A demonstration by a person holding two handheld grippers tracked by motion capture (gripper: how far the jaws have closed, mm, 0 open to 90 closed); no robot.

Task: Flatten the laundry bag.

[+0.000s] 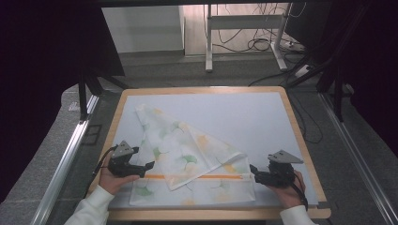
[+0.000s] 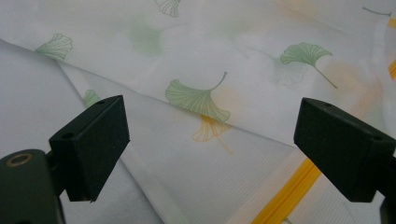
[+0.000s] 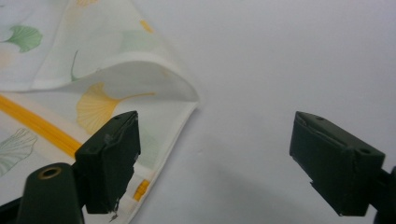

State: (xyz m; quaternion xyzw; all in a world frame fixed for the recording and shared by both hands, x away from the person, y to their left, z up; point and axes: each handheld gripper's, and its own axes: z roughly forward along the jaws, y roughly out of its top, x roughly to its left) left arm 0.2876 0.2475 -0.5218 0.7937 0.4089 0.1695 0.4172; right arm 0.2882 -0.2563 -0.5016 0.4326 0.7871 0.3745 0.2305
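White leaf-print cloth (image 1: 187,159) | orange stripe runs left-right | left tongs (image 1: 151,165), right tongs (image 1: 252,169) wide open, empty

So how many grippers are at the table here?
2. The left gripper sits at the cloth's left edge; the right gripper at its right edge, both open.
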